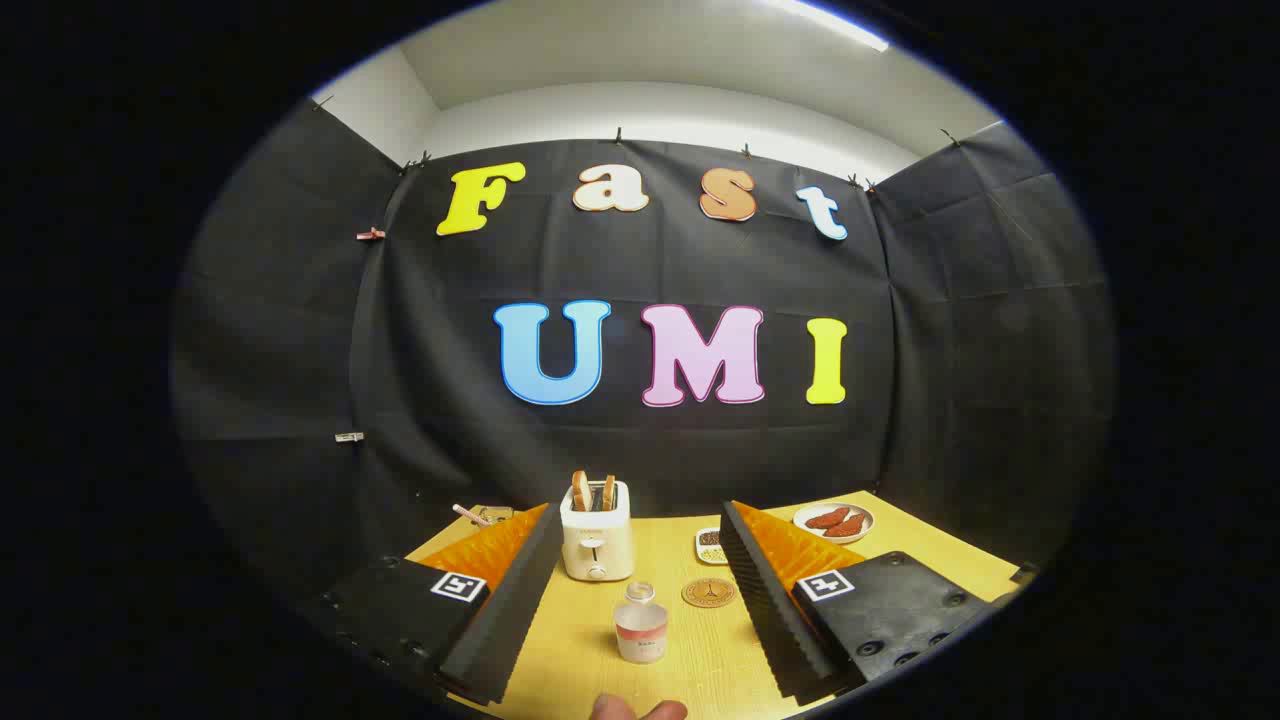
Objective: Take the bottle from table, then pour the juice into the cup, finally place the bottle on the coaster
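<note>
The gripper [640,600] was seen in the lower part of the frame with its two fingers spread wide and nothing held between them. The small clear bottle [640,624] stood upright on the yellow table [690,665], in the lower centre of the frame, in the gap between the fingers and touched by neither. It had no cap, and a pale liquid was seen in its lower part.

The round brown coaster [709,592] lay just to the right of the bottle and a little beyond it. A white toaster [596,540] with two slices of bread stood beyond the bottle, slightly to the left. A small dish [711,545] was placed behind the coaster, and a plate with reddish food [834,521] was seen at the middle right. No cup could be made out.

The step in hand was judged to be the taking of the bottle. The fingers should be brought forward evenly on both sides, closed on the body below the neck, and the bottle kept upright, since an open mouth could spill easily.

A label with red marks was on the bottle, but it was too small to be read. The emblem on the coaster was also not legible. Fingertips of a person [637,710] were visible at the bottom centre.
</note>
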Action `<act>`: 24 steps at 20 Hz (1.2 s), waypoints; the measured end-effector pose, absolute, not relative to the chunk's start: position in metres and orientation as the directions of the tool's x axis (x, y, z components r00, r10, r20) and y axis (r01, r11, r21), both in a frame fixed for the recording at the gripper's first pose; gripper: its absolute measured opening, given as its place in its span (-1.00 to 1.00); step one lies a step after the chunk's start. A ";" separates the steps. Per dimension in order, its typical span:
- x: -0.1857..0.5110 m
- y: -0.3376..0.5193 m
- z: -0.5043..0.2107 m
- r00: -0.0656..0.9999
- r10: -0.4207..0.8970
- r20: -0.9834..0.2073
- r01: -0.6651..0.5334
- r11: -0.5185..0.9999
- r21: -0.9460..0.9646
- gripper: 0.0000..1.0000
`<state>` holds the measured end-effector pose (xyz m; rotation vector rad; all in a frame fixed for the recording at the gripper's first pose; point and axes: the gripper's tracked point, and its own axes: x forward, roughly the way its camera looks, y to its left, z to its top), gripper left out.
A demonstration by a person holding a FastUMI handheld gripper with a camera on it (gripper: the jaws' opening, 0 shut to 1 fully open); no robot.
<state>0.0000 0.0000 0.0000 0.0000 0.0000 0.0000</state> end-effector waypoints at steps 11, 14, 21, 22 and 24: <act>0.011 0.002 -0.009 0.999 -0.034 0.015 0.035 0.999 -0.027 0.93; 0.013 0.005 -0.010 0.999 -0.016 0.029 0.017 0.999 -0.027 0.93; 0.023 -0.005 -0.049 0.999 -0.054 0.007 0.054 0.999 -0.002 0.93; 0.026 -0.009 -0.061 0.998 -0.069 0.000 0.069 0.997 -0.014 0.93; 0.033 -0.008 -0.086 0.997 -0.072 -0.014 0.072 0.997 -0.026 0.94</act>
